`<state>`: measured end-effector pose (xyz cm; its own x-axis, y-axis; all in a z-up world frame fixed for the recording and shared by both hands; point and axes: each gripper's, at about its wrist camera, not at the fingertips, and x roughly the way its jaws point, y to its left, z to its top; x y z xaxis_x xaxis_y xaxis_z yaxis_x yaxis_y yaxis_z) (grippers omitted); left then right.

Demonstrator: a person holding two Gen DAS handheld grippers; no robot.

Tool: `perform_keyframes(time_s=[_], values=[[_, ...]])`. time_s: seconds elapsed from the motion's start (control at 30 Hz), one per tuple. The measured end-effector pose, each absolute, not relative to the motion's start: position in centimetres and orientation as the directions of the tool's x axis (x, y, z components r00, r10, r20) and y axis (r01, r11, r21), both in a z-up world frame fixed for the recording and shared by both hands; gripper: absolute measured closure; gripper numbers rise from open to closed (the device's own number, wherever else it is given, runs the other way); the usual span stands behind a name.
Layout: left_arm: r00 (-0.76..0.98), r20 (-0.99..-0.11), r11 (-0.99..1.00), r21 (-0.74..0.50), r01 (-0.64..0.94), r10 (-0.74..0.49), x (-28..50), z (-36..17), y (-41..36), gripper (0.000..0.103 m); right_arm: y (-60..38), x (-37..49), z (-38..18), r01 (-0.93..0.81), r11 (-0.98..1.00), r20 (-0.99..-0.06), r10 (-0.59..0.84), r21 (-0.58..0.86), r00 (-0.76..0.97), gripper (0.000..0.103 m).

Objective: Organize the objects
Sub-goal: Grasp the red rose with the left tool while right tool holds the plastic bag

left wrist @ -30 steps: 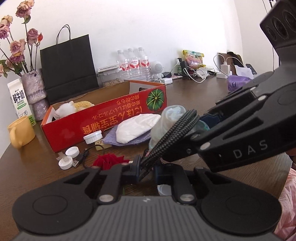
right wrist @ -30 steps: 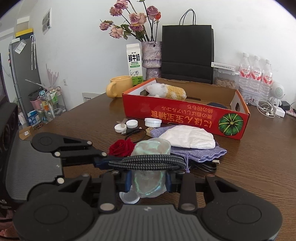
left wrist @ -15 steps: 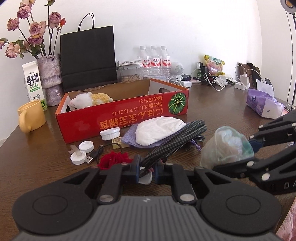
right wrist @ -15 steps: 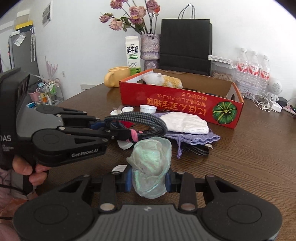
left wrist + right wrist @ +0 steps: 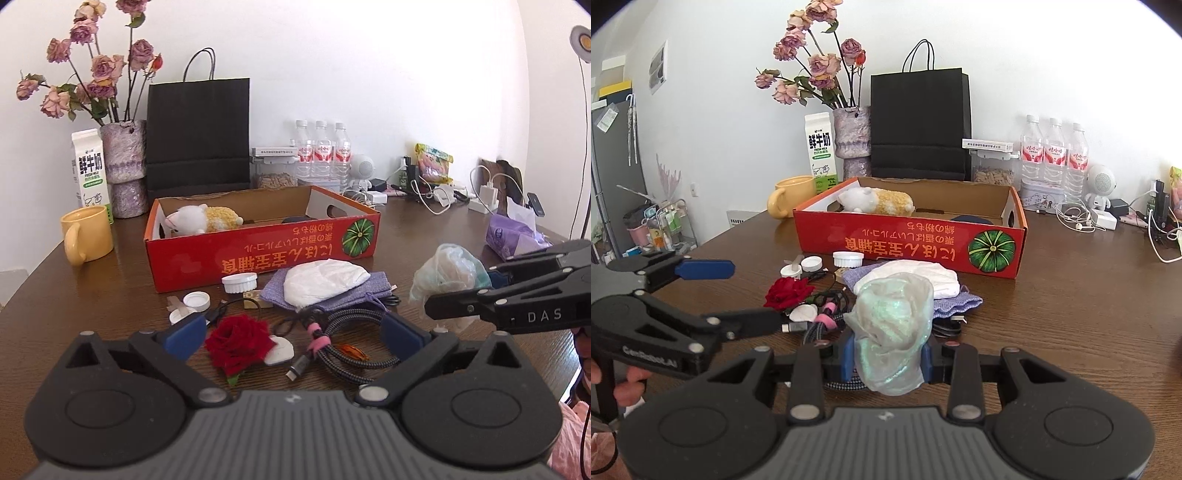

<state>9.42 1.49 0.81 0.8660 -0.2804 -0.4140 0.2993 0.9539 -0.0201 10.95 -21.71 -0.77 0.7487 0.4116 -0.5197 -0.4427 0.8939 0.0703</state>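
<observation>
Holding an iridescent bag, right hand-held gripper; left hand-held gripper released; counter clutter remains, box nearly empty.

Cable down, bag held up
Coiled braided cable lies on the desk beside a red rose; crumpled iridescent bag pinched upright in the right hand-held gripper.

Plush toy in box, cable before.
</observation>
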Motion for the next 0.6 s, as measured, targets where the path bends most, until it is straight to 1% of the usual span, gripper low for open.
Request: perform_keyframes(time_s=[0.13,0.3,0.43,0.53,0.6], values=[[0.882,-0.424,0.976,-0.024,0.219,-0.208,10.0,1.0,2.9,0.000,-21.8,11.1,-1.0,-0.433,0.898,-0.515,0.409,0.080,0.753,0.070],[0.864,-0.490,0.993,-0.047,0.109,-0.118,12.3,0.1,3.8,0.000,-21.4,11.3,-1.4,-0.434,0.897,-0.520,0.413,0.087,0.748,0.070],[0.837,-0.541,0.995,-0.091,0.044,-0.087,14.3,-0.6,4.1,0.001,-20.9,11.5,-1.7,-0.435,0.896,-0.522,0.415,0.092,0.745,0.070],[0.824,-0.559,0.993,-0.115,0.027,-0.087,15.4,-1.0,3.9,0.004,-20.6,11.7,-1.9,-0.435,0.895,-0.521,0.419,0.099,0.744,0.070],[0.816,-0.572,0.992,-0.124,0.020,-0.088,16.1,-1.3,3.7,0.014,-20.4,11.9,-2.0,-0.435,0.894,-0.522,0.421,0.102,0.742,0.070]])
